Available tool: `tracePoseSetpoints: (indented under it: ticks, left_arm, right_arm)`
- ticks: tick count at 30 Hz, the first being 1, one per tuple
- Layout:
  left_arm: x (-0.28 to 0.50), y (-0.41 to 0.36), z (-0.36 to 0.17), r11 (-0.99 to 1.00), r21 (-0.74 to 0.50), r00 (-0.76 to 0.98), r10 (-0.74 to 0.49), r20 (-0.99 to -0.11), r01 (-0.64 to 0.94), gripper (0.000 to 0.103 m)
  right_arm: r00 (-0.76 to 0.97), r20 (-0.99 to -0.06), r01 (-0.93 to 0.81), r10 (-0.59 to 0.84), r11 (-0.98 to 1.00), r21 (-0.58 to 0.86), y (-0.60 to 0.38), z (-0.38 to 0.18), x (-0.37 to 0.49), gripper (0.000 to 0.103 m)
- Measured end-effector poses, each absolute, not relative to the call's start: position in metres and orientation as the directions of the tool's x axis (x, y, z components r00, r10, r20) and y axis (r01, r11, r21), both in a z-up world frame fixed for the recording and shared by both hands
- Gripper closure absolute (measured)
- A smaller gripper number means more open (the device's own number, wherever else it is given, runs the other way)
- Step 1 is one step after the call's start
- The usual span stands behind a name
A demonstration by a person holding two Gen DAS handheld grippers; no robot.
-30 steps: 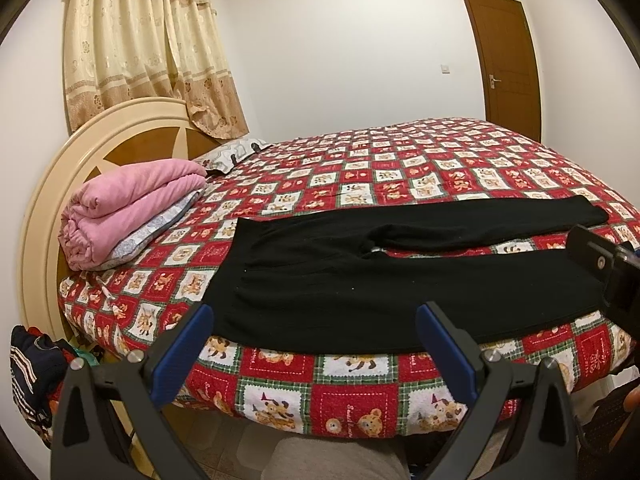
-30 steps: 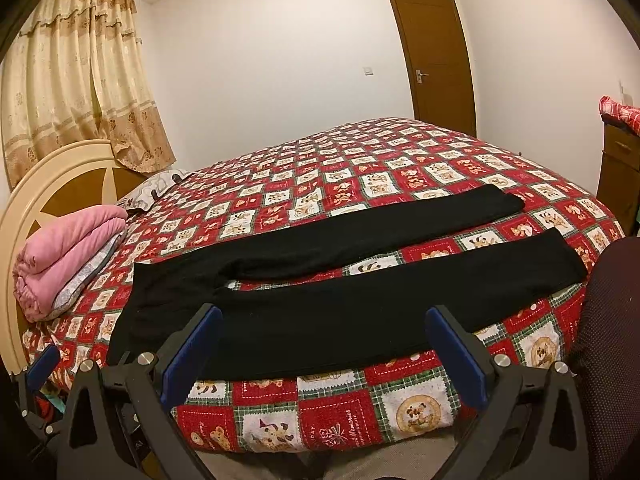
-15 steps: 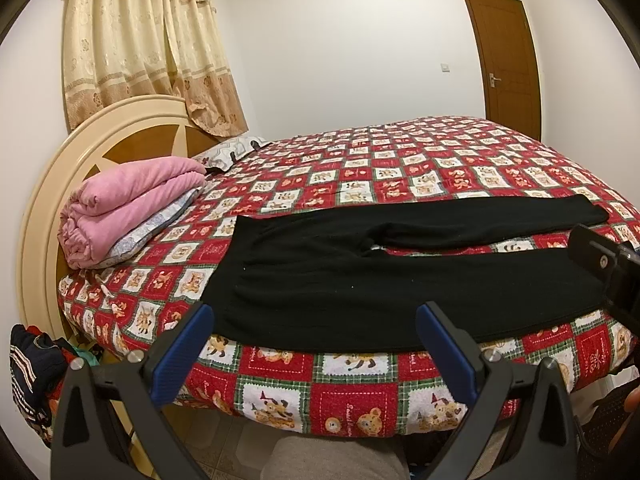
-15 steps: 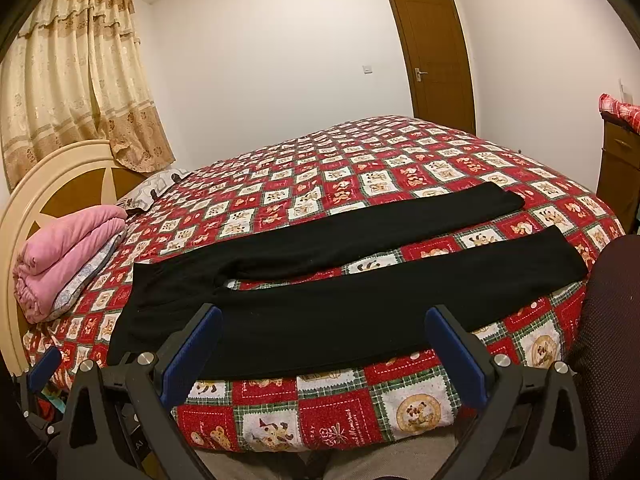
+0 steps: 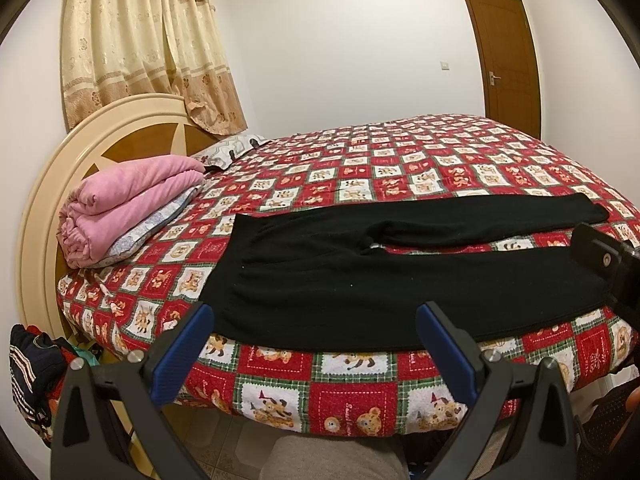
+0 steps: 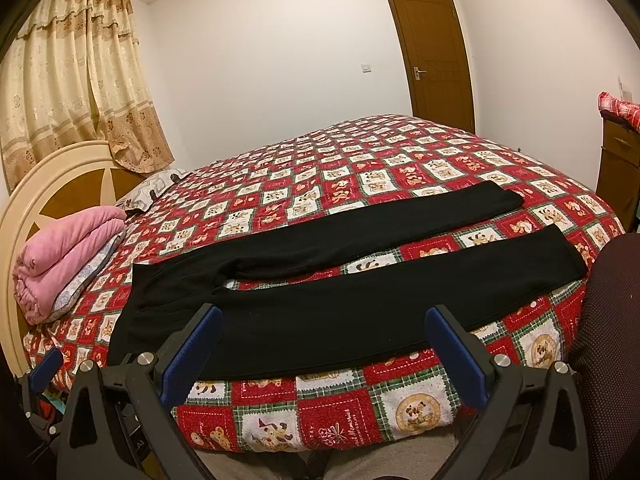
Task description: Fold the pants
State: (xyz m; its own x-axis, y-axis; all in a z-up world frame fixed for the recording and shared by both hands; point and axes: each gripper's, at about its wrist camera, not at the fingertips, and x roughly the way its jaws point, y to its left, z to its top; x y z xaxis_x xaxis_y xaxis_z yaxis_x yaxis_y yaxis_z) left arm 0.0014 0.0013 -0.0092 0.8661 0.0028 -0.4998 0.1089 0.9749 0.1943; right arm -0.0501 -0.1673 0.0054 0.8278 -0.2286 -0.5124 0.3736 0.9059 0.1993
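Tongs first: the left tongs [image 5: 316, 334] and right tongs [image 6: 324, 336] both stand spread wide with nothing between their blue pads, held short of the bed's near edge, likely poised to reach in. Beyond them, toward twelve o'clock, the black pants [image 6: 320, 280] lie flat along the near side of the bed [image 6: 360, 152], waistband at nine o'clock, cuffs at three, legs parted, probably smoothed out ready for folding. Farther off at ten o'clock a rolled pink blanket [image 5: 128, 208] rests against the headboard [image 5: 120, 128].
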Motion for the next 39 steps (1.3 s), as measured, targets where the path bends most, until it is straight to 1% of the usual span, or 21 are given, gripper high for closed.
tracePoseSetpoints:
  ticks: [16,24,26,31,35,39]
  left_arm:
    - [0.001,0.0,-0.011,0.975,0.192,0.864,0.002,-0.504,0.11,0.0]
    - [0.001,-0.001,-0.024,0.974,0.195,0.849,0.002,-0.528,0.119,0.0]
    - [0.014,0.001,-0.025,0.972,0.198,0.833,0.001,-0.554,0.13,0.0]
    - [0.048,0.017,-0.048,0.967,0.204,0.779,0.009,-0.627,0.153,0.0]
    - [0.087,0.054,-0.053,0.979,0.17,0.742,0.029,-0.67,0.116,0.0]
    - [0.14,0.092,-0.043,0.987,0.156,0.736,0.069,-0.674,0.05,0.0]
  right_arm:
    - [0.825,-0.517,0.374,-0.227,0.906,0.199,-0.168,0.001,-0.05,0.001]
    - [0.812,-0.539,0.382,-0.225,0.903,0.198,-0.172,-0.005,-0.044,0.001]
    - [0.802,-0.554,0.389,-0.223,0.899,0.202,-0.175,-0.009,-0.04,0.001]
    - [0.774,-0.59,0.414,-0.231,0.889,0.195,-0.189,-0.026,-0.028,0.001]
    - [0.757,-0.616,0.4,-0.219,0.9,0.171,-0.201,-0.048,-0.012,0.001]
    - [0.735,-0.644,0.387,-0.213,0.911,0.14,-0.211,-0.063,0.002,0.001]
